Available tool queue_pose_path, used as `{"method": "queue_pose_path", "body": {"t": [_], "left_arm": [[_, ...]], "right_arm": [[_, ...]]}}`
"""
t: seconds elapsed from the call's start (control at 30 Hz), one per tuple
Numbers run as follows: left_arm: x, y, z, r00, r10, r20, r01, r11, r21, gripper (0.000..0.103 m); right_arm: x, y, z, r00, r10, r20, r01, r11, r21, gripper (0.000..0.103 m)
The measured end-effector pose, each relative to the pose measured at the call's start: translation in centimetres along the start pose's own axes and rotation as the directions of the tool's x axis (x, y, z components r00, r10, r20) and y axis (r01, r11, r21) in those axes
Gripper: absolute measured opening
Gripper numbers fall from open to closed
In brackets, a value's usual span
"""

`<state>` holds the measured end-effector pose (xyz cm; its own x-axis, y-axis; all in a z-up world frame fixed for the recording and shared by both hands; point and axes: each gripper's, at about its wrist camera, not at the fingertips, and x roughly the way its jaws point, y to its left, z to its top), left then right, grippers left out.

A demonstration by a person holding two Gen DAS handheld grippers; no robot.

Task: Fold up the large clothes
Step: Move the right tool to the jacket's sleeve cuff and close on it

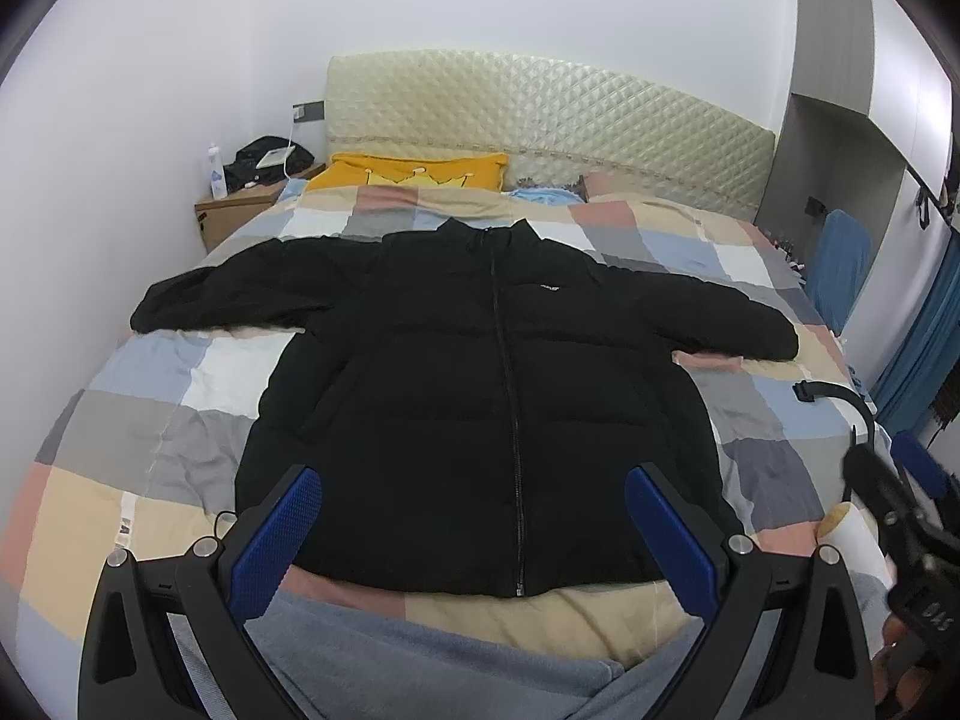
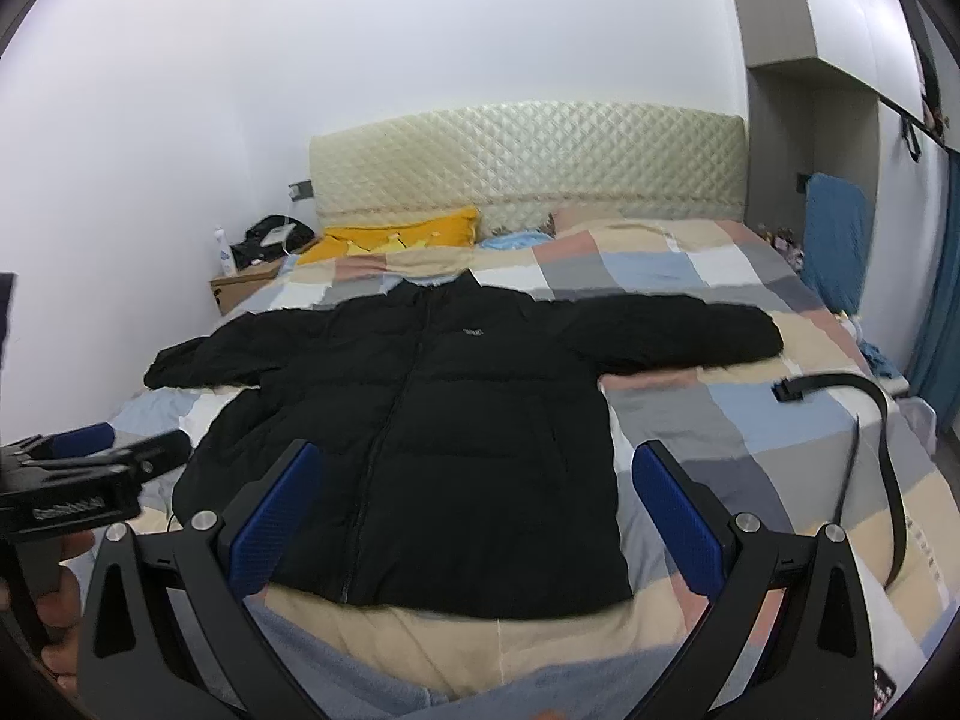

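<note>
A black puffer jacket [image 1: 480, 360] lies flat and zipped on the bed, front up, collar toward the headboard, both sleeves spread out sideways. It also shows in the right wrist view [image 2: 432, 408]. My left gripper [image 1: 474, 516] is open and empty, held above the jacket's hem. My right gripper [image 2: 474, 498] is open and empty, above the hem's right part. Each gripper shows at the edge of the other's view: the right one [image 1: 900, 510], the left one [image 2: 90, 456].
The bed has a checked quilt [image 1: 150, 396] and a padded headboard [image 1: 540, 120]. A yellow pillow [image 1: 420, 171] lies at its head. A black belt [image 2: 870, 420] lies on the quilt's right side. A nightstand [image 1: 240, 210] with a bottle stands at left. Grey fabric [image 1: 420, 660] lies nearest me.
</note>
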<state>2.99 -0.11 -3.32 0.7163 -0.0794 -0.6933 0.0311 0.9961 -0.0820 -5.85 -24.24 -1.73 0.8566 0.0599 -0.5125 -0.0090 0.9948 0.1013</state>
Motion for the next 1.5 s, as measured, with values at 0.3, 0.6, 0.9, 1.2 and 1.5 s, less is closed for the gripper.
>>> {"method": "queue_pose_path", "body": {"t": [0.3, 0.6, 0.9, 1.2, 1.5], "left_arm": [[3.3, -1.4, 1.6, 0.998, 0.058, 0.024, -0.059, 0.997, 0.039, 0.102], [6.7, -1.9, 4.3, 0.995, 0.088, 0.053, -0.091, 0.993, 0.072, 0.102], [10.5, -2.3, 6.8, 0.992, 0.114, 0.05, -0.119, 0.989, 0.092, 0.102], [14.3, -2.3, 8.9, 0.989, 0.127, 0.071, -0.135, 0.984, 0.119, 0.102], [18.1, -1.3, 10.1, 0.979, 0.177, 0.098, -0.184, 0.981, 0.066, 0.102]], "right_arm": [[2.3, -2.7, 2.7, 0.998, -0.015, 0.053, 0.015, 1.0, 0.006, 0.103], [6.7, -7.8, 6.1, 0.991, -0.113, 0.077, 0.112, 0.994, 0.021, 0.103], [13.6, -14.9, 8.8, 0.989, -0.148, 0.032, 0.142, 0.981, 0.128, 0.103], [21.0, -24.1, 10.0, 0.977, -0.207, 0.04, 0.191, 0.949, 0.252, 0.086], [30.8, -37.3, 7.3, 0.976, -0.212, -0.044, 0.211, 0.883, 0.418, 0.067]]}}
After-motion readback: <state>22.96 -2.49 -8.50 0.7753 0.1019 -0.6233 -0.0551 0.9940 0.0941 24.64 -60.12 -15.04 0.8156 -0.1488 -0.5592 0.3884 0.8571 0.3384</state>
